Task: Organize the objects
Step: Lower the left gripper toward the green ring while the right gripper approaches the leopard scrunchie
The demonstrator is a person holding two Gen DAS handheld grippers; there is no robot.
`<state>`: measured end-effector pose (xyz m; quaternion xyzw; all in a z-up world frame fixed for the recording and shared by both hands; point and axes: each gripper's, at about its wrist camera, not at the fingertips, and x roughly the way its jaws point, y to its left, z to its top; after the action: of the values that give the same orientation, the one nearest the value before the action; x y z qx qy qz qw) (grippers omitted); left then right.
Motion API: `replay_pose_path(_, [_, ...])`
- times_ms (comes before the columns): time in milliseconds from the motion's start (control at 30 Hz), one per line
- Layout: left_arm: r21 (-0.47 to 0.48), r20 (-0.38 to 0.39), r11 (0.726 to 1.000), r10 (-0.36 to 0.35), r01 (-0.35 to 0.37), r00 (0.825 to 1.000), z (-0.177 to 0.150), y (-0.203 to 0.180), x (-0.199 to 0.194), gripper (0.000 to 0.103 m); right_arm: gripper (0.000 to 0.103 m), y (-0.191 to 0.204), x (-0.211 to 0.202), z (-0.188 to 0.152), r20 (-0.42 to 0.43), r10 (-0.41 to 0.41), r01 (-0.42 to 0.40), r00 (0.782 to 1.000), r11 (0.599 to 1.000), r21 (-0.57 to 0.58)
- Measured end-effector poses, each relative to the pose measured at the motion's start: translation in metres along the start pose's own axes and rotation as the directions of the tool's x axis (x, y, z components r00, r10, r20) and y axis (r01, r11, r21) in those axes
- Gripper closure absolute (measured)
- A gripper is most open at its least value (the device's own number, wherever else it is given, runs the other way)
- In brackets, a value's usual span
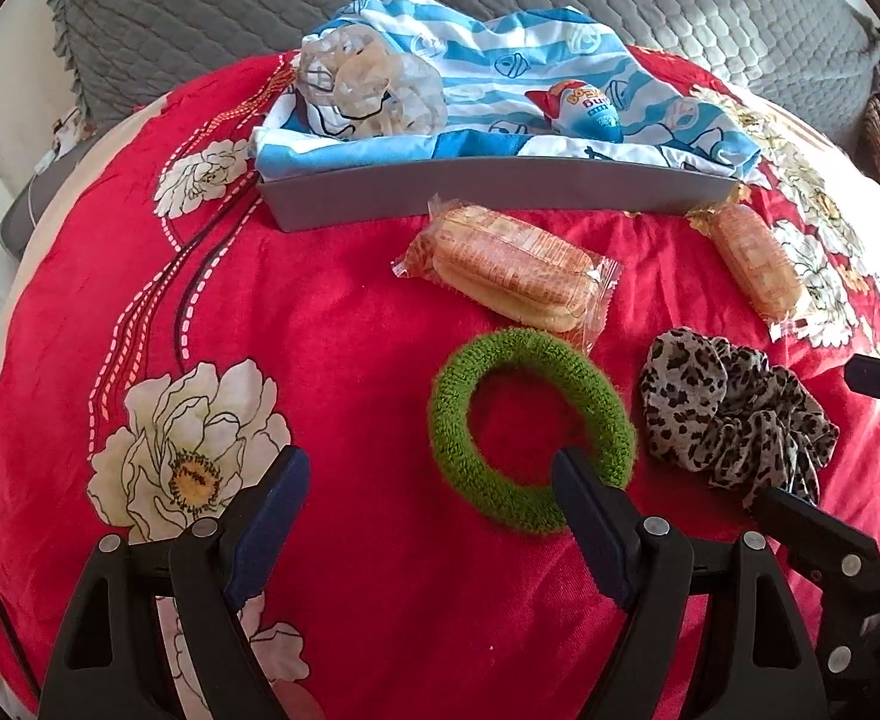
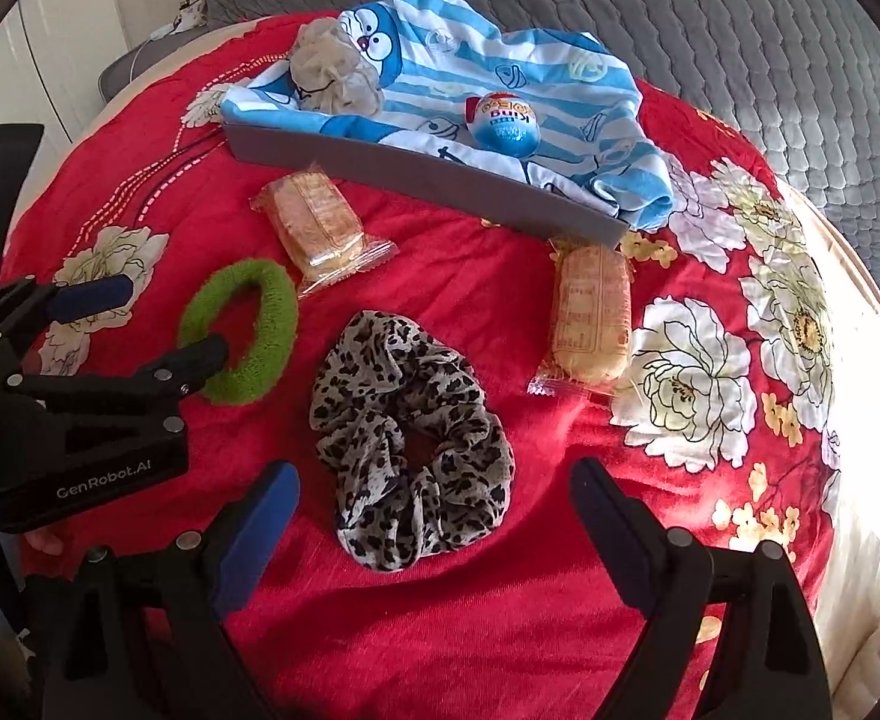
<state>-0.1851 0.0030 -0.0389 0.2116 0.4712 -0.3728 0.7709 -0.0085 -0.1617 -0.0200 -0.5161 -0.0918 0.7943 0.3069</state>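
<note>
The left gripper (image 1: 434, 474) stood apart, one finger (image 1: 584, 504) over the green scrunchie (image 1: 530, 429). Just rightward, the leopard scrunchie (image 2: 410, 438) lay before the right gripper (image 2: 434, 495), also apart. (Readable: "GenRobot.AI"; "Kinder" on the egg (image 2: 503, 123).)

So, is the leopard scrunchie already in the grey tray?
No, the leopard scrunchie lies on the red blanket, outside the grey tray.
</note>
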Motion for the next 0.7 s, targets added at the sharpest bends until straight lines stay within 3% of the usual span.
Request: replay_pose_path(700, [-0.039, -0.033, 0.999, 0.008, -0.009, 0.999, 0.001, 0.001, 0.016, 0.02, 0.011, 0.006, 0.028, 0.007, -0.056, -0.017, 0.016, 0.998, 1.0, -0.022])
